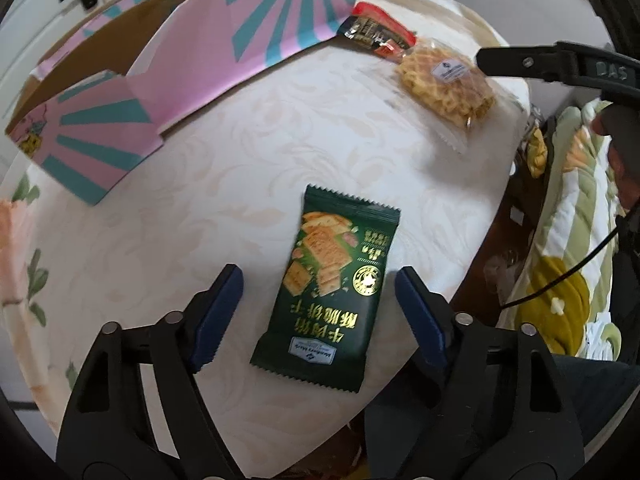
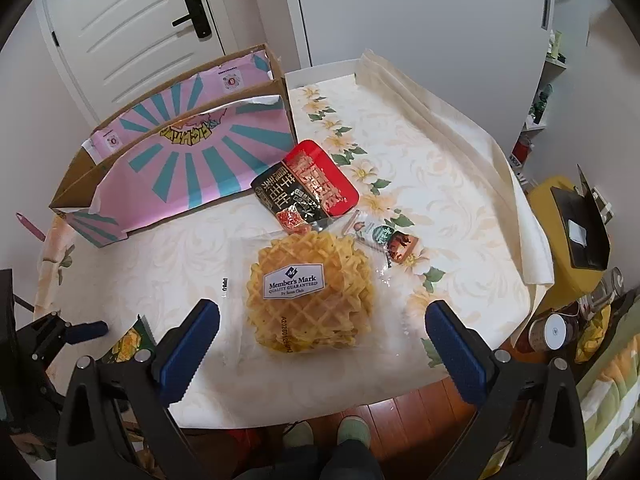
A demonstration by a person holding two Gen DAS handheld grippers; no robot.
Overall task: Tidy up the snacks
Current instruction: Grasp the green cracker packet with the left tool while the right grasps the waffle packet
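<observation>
A dark green cracker packet (image 1: 328, 288) lies flat on the tablecloth, and my left gripper (image 1: 318, 274) stands open over it, one blue pad on each side, neither touching. A clear pack of waffle crisps (image 2: 312, 296) lies between the open fingers of my right gripper (image 2: 322, 307), with gaps on both sides. Behind the waffles lie a red-and-black packet (image 2: 312, 184) and small wrapped snacks (image 2: 384, 236). A pink and teal cardboard box (image 2: 180, 160) stands open at the back left. The waffle pack (image 1: 448, 80) and box (image 1: 200, 60) also show in the left wrist view.
The table (image 2: 440, 184) wears a cream floral cloth that hangs over its front edge. A yellow stool (image 2: 560, 240) with a black item on it and a jar (image 2: 554, 332) stand on the right. A person's slippers (image 2: 326, 434) rest on the wooden floor below.
</observation>
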